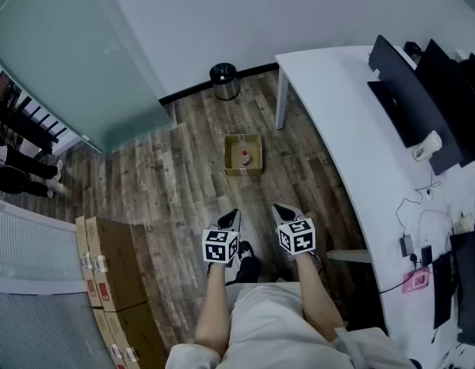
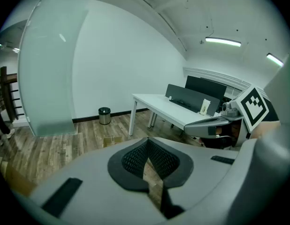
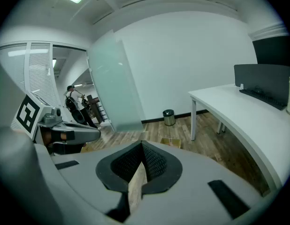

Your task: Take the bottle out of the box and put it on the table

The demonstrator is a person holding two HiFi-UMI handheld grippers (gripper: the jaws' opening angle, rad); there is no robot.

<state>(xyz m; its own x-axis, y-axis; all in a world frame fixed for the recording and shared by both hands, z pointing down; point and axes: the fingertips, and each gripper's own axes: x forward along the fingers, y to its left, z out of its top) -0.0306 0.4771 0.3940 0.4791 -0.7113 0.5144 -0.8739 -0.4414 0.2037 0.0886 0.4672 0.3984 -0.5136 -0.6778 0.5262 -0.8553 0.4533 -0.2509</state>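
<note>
My left tongs (image 1: pixel 232 217) and right tongs (image 1: pixel 281 209), both pinched empty, face the box (image 1: pixel 244 171) with the bottle (image 1: pixel 244 157) at twelve o'clock on the floor (image 1: pixel 176 183).

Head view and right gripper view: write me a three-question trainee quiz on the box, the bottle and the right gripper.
1. True or false: the box stands on the white table.
2. Where is the bottle? A) inside the box; B) on the white table; C) between a gripper's jaws.
3. Fill the gap: the right gripper has its jaws ____, with nothing between them.

Key: 1 false; 2 A; 3 shut.
</note>
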